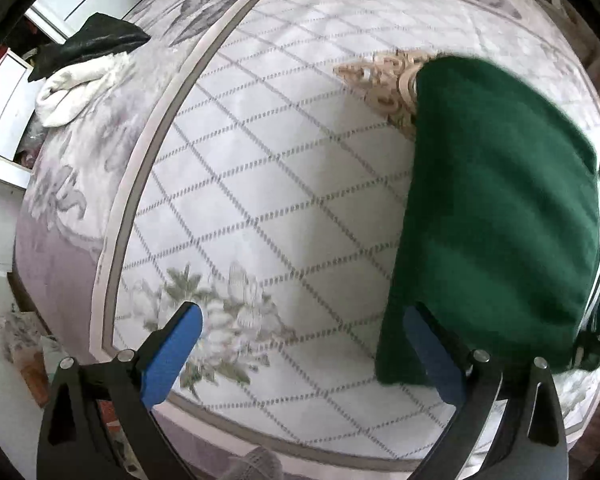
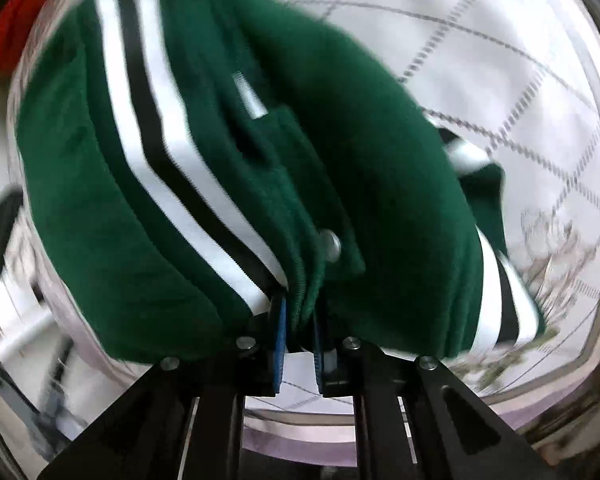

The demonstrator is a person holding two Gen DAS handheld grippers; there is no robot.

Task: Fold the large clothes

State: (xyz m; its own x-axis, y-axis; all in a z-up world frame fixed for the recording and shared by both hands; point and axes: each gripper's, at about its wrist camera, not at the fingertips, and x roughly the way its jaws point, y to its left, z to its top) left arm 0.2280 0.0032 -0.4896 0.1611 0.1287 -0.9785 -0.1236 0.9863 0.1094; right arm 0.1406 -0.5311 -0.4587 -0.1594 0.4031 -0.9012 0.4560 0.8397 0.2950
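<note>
A dark green garment [image 1: 496, 208] with white and black stripes lies folded on the right side of the patterned carpet [image 1: 280, 184]. My left gripper [image 1: 302, 314] is open above the carpet. Its right blue finger [image 1: 432, 352] sits against the garment's near left edge, and nothing is between the pads. In the right wrist view the same green garment [image 2: 228, 168] fills the frame, blurred, showing a snap button [image 2: 331, 245]. My right gripper [image 2: 300, 318] is shut on a bunched edge of it, with green cloth pinched between the blue pads [image 2: 281, 332].
A black cloth [image 1: 88, 40] on a white cloth [image 1: 76, 84] lies at the carpet's far left border. White furniture [image 1: 4, 104] stands beyond them. A beige ornament [image 1: 384, 80] on the carpet peeks from under the garment. Red fabric [image 2: 8, 40] shows at the far left.
</note>
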